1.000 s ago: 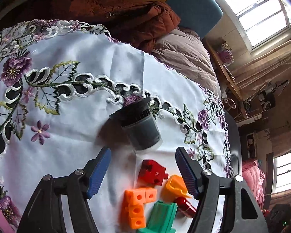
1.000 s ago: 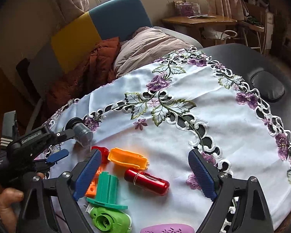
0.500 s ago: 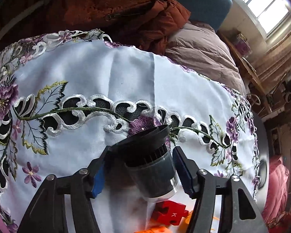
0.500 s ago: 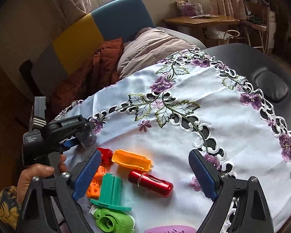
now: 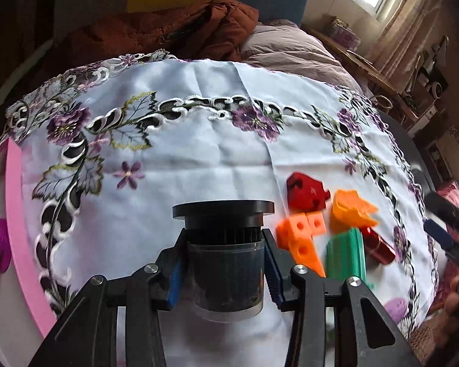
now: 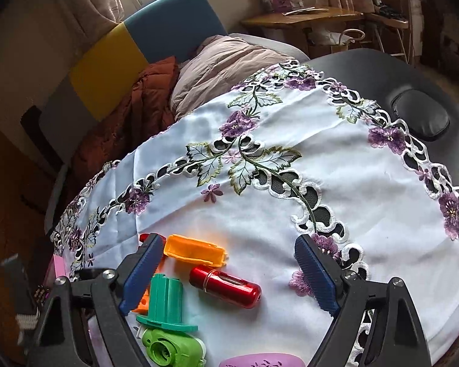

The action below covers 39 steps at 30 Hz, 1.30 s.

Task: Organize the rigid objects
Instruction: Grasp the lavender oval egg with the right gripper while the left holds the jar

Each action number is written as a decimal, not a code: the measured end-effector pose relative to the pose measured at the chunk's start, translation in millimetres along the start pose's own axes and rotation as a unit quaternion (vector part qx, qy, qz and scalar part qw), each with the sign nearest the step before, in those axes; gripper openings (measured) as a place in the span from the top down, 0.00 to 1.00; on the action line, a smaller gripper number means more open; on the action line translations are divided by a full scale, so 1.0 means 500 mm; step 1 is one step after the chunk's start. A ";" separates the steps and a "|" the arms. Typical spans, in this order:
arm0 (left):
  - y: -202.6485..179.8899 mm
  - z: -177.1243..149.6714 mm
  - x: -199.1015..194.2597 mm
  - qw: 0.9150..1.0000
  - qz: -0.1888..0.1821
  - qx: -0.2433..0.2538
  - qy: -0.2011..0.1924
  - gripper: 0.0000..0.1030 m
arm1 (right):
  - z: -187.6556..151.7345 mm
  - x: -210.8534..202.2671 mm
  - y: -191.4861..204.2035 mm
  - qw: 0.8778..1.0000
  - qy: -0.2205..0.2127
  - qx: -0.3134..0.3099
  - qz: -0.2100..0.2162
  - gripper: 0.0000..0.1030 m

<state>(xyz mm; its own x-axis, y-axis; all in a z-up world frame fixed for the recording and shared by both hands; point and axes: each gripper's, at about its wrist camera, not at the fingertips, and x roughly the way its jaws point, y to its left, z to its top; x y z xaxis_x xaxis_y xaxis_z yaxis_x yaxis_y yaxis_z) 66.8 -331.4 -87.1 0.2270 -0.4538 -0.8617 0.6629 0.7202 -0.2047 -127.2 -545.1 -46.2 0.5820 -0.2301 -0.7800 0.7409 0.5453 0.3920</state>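
Right now, from my left wrist view, I have the left gripper [image 5: 223, 270] with its jaws closing around the dark grey cylinder [image 5: 225, 260], a blue pad against each side of its body just below the ribbed collar and wide black cap; it appears lifted clear of the white embroidered cloth [image 5: 199, 159] covering the bench, over the near part of it. I judge it a stiff, light plastic piece with smooth, slippery walls, so the hold belongs where I have it, low under the flange, which would stop it sliding down through the pads. A pink tray [image 5: 18, 220] runs along the bench's left edge, a likely place for it. Toward the near right of the cloth lie a red block [image 5: 306, 192], orange cubes [image 5: 303, 232], an orange shell [image 5: 352, 211], a green piece [image 5: 345, 250] and a red capsule [image 5: 378, 244]. From my right wrist view, the right gripper [image 6: 226, 275] hangs with jaws wide apart and holding nothing, over the red capsule [image 6: 226, 286], which looks glossy and prone to roll; I would take it across its middle. The green piece [image 6: 165, 302] and orange shell [image 6: 195, 249] lie just beside it.
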 end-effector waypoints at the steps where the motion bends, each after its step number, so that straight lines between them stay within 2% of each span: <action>1: -0.001 -0.025 -0.016 1.000 0.002 0.007 -0.001 0.57 | 0.000 0.002 -0.003 1.000 0.003 0.004 -0.001 0.14; 4: -0.001 -0.088 -0.056 1.000 -0.001 0.027 -0.007 0.57 | -0.001 0.005 -0.007 1.000 0.005 0.009 -0.007 0.14; 8: -0.017 -0.174 -0.097 0.997 -0.009 0.079 -0.014 0.57 | -0.003 0.014 -0.013 1.000 0.015 0.012 -0.015 0.14; 11: -0.034 -0.214 -0.079 0.995 -0.014 0.100 -0.003 0.58 | -0.006 0.019 -0.015 1.000 0.020 0.010 -0.021 0.14; 13: -0.040 -0.227 -0.079 0.993 -0.005 0.113 -0.022 0.58 | -0.008 0.023 -0.015 0.999 0.025 0.007 -0.026 0.14; 19: -0.031 -0.224 -0.078 0.994 -0.013 0.106 -0.026 0.58 | -0.024 0.034 -0.006 0.998 0.068 -0.005 -0.008 0.14; 22: -0.031 -0.228 -0.078 0.994 -0.015 0.107 -0.031 0.58 | -0.028 0.026 0.008 0.995 0.095 -0.033 0.001 0.14; 25: -0.028 -0.230 -0.079 0.994 -0.021 0.104 -0.034 0.58 | -0.038 0.016 0.034 0.984 0.139 -0.110 0.005 0.14; 30: -0.027 -0.233 -0.081 0.994 -0.024 0.100 -0.037 0.58 | -0.082 -0.006 0.054 0.948 0.207 -0.239 -0.019 0.14; 33: -0.024 -0.232 -0.081 0.994 -0.029 0.094 -0.037 0.58 | -0.104 -0.006 0.052 0.930 0.245 -0.274 -0.025 0.15; 39: -0.018 -0.231 -0.081 0.995 -0.035 0.085 -0.038 0.58 | -0.124 0.013 0.040 0.934 0.260 -0.240 -0.052 0.10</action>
<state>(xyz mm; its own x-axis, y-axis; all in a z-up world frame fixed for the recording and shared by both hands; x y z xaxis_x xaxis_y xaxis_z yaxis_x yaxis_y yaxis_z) -30.9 -259.0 -103.8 0.2244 -0.5430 -0.8092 0.7886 0.5890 -0.1765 -129.6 -485.6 -73.9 0.1811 0.0521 -0.9821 0.4767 0.8688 0.1340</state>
